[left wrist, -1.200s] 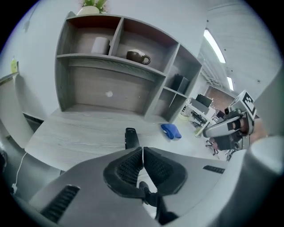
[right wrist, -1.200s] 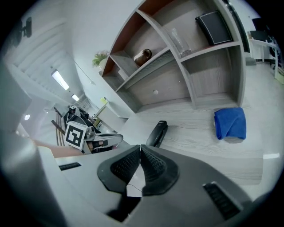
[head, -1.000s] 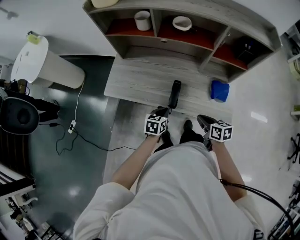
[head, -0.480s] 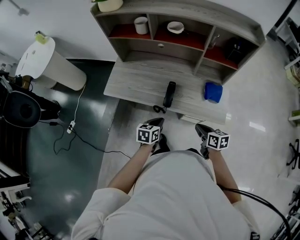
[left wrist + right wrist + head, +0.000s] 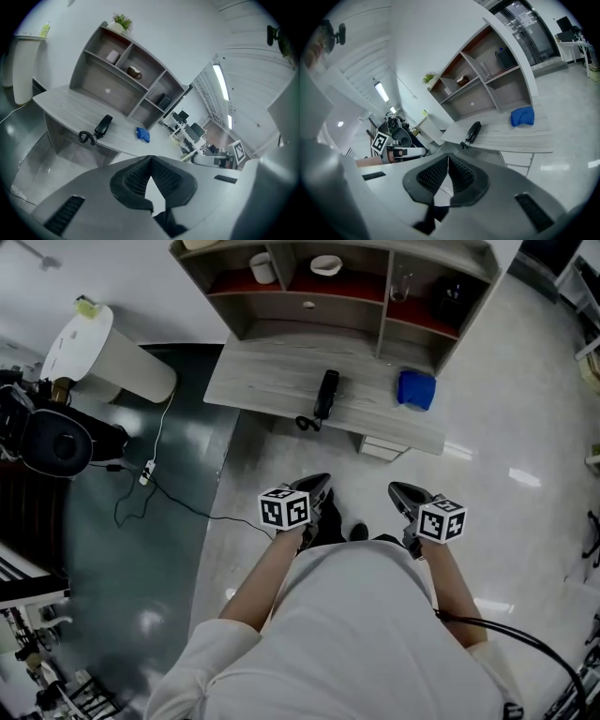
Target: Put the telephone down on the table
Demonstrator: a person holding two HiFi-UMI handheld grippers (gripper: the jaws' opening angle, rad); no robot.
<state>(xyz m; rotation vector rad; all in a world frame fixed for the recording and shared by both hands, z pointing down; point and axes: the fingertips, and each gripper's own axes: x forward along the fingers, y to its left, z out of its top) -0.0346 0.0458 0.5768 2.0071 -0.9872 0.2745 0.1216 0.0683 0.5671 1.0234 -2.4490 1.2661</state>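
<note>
The black telephone handset (image 5: 326, 393) lies flat on the grey wooden desk (image 5: 262, 385) with its coiled cord (image 5: 305, 423) at the desk's front edge. The same handset appears in the left gripper view (image 5: 104, 125) and the right gripper view (image 5: 474, 131). My left gripper (image 5: 317, 484) is held over the floor, well back from the desk, shut and holding nothing (image 5: 150, 158). My right gripper (image 5: 401, 491) hangs beside it at the same distance, also shut with nothing between its pads (image 5: 448, 155).
A blue cloth (image 5: 415, 390) lies on the desk right of the handset. A shelf unit (image 5: 380, 320) at the desk's back holds a cup (image 5: 262, 268) and a bowl (image 5: 326, 265). A white cylinder (image 5: 108, 357) stands at the left, with a cable (image 5: 150, 479) on the floor.
The person has stepped back from the desk. Both grippers have drawn away from the handset, which stays lying on the desk.
</note>
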